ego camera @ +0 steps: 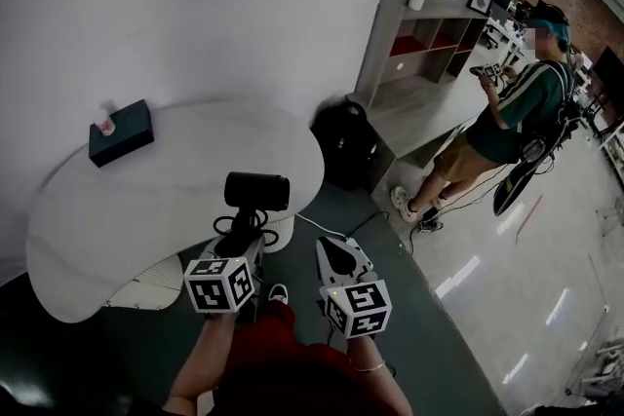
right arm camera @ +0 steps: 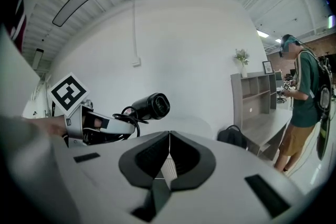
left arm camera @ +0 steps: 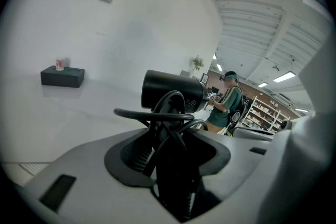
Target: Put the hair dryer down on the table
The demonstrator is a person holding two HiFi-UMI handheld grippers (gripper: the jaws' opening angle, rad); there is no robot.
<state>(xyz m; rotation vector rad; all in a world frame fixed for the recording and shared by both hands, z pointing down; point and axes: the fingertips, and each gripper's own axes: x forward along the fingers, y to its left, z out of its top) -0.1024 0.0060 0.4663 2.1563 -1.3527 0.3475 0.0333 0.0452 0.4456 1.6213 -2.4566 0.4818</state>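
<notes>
My left gripper (ego camera: 246, 231) is shut on the handle of a black hair dryer (ego camera: 256, 191), with its cord looped round the jaws. The dryer's barrel (left arm camera: 173, 91) sticks up above the jaws, over the near edge of the white rounded table (ego camera: 166, 200). In the right gripper view the dryer (right arm camera: 151, 106) and the left gripper (right arm camera: 97, 126) show at the left. My right gripper (ego camera: 336, 255) hangs beside the left one, off the table's edge. Its jaws (right arm camera: 168, 160) are shut with nothing between them.
A dark tissue box (ego camera: 121, 132) stands at the table's far left. A black bag (ego camera: 343, 139) sits on the floor beside a grey shelf unit (ego camera: 419, 63). A person (ego camera: 507, 117) stands at the right, a few steps away.
</notes>
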